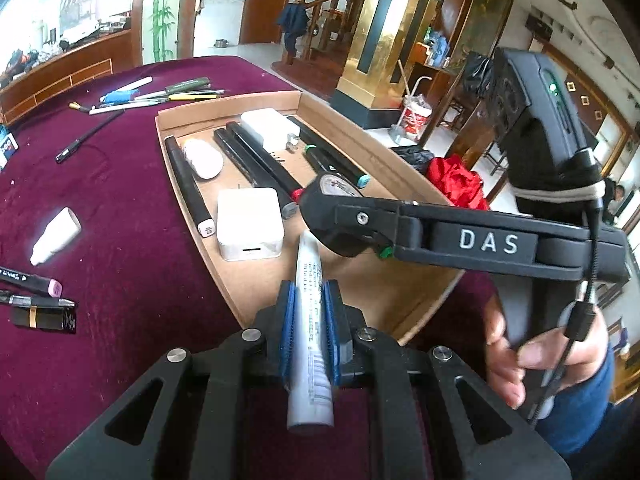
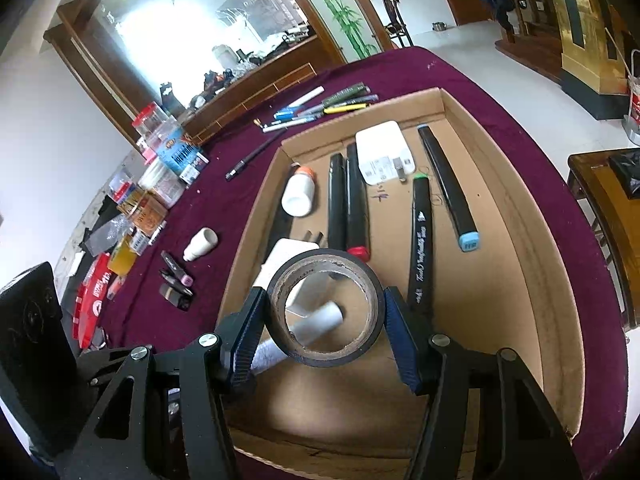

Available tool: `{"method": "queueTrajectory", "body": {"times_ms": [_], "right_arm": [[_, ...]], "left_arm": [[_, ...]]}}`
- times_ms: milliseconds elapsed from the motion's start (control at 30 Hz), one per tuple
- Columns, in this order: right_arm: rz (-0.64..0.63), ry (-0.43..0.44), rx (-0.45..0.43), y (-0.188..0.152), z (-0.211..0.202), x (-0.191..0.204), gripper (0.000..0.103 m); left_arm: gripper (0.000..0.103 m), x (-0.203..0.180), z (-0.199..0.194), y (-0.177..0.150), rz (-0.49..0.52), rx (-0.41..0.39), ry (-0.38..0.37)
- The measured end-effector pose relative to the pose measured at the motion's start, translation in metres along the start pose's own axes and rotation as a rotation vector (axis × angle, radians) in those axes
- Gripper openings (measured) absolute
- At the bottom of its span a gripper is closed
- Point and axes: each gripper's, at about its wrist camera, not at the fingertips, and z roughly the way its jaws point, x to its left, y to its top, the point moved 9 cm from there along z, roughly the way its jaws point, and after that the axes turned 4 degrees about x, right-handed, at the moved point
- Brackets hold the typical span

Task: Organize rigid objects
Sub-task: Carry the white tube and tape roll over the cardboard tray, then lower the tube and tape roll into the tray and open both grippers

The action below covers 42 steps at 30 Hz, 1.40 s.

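Both claws hover inside the cardboard tray's (image 2: pixel 516 208) near edge: left claw (image 1: pixel 310 316) grasping a white tube (image 1: pixel 310 320), right claw (image 2: pixel 324 320) grasping a tape roll (image 2: pixel 324 308).

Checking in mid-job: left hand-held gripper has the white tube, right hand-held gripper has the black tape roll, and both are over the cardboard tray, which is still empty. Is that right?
Not quite: the cardboard tray is not empty. The right wrist view shows markers, two white chargers and a white bottle already lying in it. The rest stands: the left hand-held gripper grips the white tube, and the right hand-held gripper holds the black tape roll over the tray.
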Motion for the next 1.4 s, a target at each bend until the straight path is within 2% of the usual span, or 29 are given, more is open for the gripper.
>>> {"method": "queueTrajectory", "body": {"times_ms": [400,733,867,900,933,1100,1233,1333,1400], "right_arm": [[-0.035,-0.162,0.024,0.000,0.005,-0.023,0.053],[-0.032,-0.170,0.052,-0.004,0.005,-0.024,0.054],[-0.033,-0.173,0.045,-0.006,0.000,-0.022,0.055],[-0.033,-0.172,0.043,-0.006,-0.001,-0.021,0.055],[-0.032,-0.167,0.037,-0.007,-0.004,-0.021,0.055],[-0.023,-0.132,-0.012,-0.002,-0.019,-0.010,0.055],[-0.062,-0.071,-0.052,0.007,-0.030,0.018,0.055],[-0.103,0.016,-0.029,0.009,-0.025,0.052,0.056],[-0.120,0.098,0.013,0.007,-0.014,0.077,0.057]], "left_arm": [[0.012,-0.003,0.021,0.005,-0.036,0.024,-0.025],[0.012,-0.001,0.018,0.006,-0.064,0.017,-0.070],[0.020,0.001,0.011,0.004,-0.077,0.010,-0.083],[0.029,0.002,0.010,0.004,-0.081,0.011,-0.085],[0.033,0.003,0.007,0.003,-0.089,0.006,-0.093],[0.033,0.009,-0.014,0.003,-0.100,-0.030,-0.098],[0.033,0.026,-0.040,0.006,-0.117,-0.088,-0.091],[0.033,0.060,-0.069,0.007,-0.149,-0.154,-0.044],[0.039,0.102,-0.096,0.006,-0.196,-0.218,0.031]]}}
